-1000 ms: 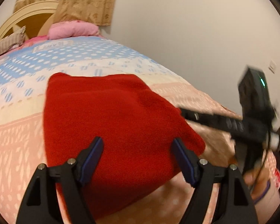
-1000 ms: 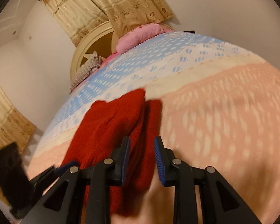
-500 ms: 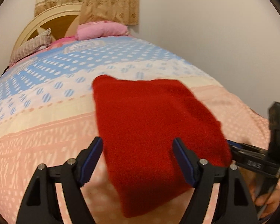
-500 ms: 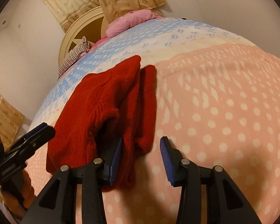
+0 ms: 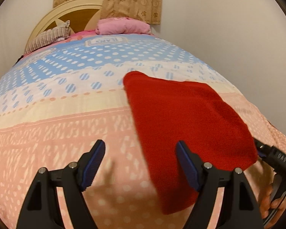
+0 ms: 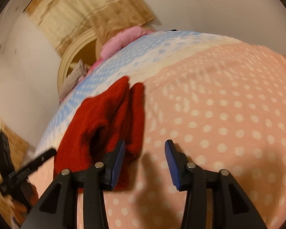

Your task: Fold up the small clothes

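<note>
A folded red fleece garment (image 5: pixel 188 122) lies flat on the bed's pink dotted cover, right of centre in the left wrist view. My left gripper (image 5: pixel 141 164) is open and empty, with its right finger over the garment's near left edge. In the right wrist view the garment (image 6: pixel 104 122) shows its layered folded edge. My right gripper (image 6: pixel 145 164) is open and empty above the cover, its left finger at the garment's near corner. The right gripper also shows at the right edge of the left wrist view (image 5: pixel 272 156).
The bed cover (image 5: pixel 57 133) is pink near me, cream and blue farther away. A pink pillow (image 5: pixel 122 26), a striped pillow (image 5: pixel 49 36) and a round headboard (image 5: pixel 70 13) stand at the far end under a curtain. A wall runs along the right.
My right gripper has opened wide and let go of the red garment. My left gripper has shifted left, so the garment now lies to its right.
</note>
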Motion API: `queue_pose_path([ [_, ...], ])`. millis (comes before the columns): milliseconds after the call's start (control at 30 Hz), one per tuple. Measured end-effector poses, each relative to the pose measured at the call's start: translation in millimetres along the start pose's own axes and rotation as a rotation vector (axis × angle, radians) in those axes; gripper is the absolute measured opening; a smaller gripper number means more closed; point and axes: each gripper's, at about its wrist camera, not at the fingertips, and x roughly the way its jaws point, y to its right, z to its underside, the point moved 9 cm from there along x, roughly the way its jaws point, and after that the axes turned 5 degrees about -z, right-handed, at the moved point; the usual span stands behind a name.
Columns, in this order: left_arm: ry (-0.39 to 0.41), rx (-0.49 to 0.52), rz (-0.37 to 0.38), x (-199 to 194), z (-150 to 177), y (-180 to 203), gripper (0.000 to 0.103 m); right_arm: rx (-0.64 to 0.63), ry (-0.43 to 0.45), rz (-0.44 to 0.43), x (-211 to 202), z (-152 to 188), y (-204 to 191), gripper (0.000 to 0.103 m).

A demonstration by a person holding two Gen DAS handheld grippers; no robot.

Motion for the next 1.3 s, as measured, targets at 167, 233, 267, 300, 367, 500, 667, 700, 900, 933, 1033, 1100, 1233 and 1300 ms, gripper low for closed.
queue_pose_path([
  [167,0.043,-0.046,0.093,-2,-6,-15,0.079,0.16,0.03,-0.113,-7,-8,18,0.045],
  [233,0.029,-0.129,0.177,5,-11,-23,0.079,0.143,0.012,-0.09,-5,-8,15,0.046],
  [267,0.014,-0.161,0.204,10,-13,-25,0.079,0.125,-0.001,-0.07,-3,-8,11,0.048],
  [300,-0.008,-0.201,0.236,17,-15,-27,0.079,0.102,-0.012,-0.059,-2,-9,6,0.053],
  [367,-0.038,-0.265,0.294,32,-24,-28,0.079,0.04,-0.021,-0.063,2,-14,-11,0.06],
  [500,-0.086,-0.29,0.35,59,-37,-12,0.079,-0.03,-0.042,-0.063,22,-30,-33,0.073],
  [667,-0.128,-0.275,0.398,81,-45,22,0.08,-0.054,-0.072,-0.064,56,-54,-37,0.073],
  [700,-0.129,-0.26,0.376,85,-45,24,0.08,-0.048,-0.074,-0.071,61,-57,-37,0.073],
  [900,-0.15,-0.163,0.309,105,-32,37,0.081,-0.076,-0.062,-0.03,75,-68,-39,0.073],
  [933,-0.146,-0.152,0.301,106,-32,37,0.081,-0.104,-0.046,-0.013,72,-70,-42,0.073],
  [1033,-0.13,-0.139,0.281,105,-32,39,0.082,-0.237,0.011,0.03,60,-74,-65,0.073],
  [1100,-0.123,-0.135,0.263,104,-31,37,0.085,-0.295,0.03,0.011,53,-74,-84,0.073],
  [1233,-0.117,-0.106,0.2,103,-31,35,0.091,-0.334,-0.043,-0.109,55,-51,-113,0.064],
  [1300,-0.115,-0.094,0.183,103,-31,35,0.092,-0.359,-0.119,-0.046,68,-33,-106,0.05],
])
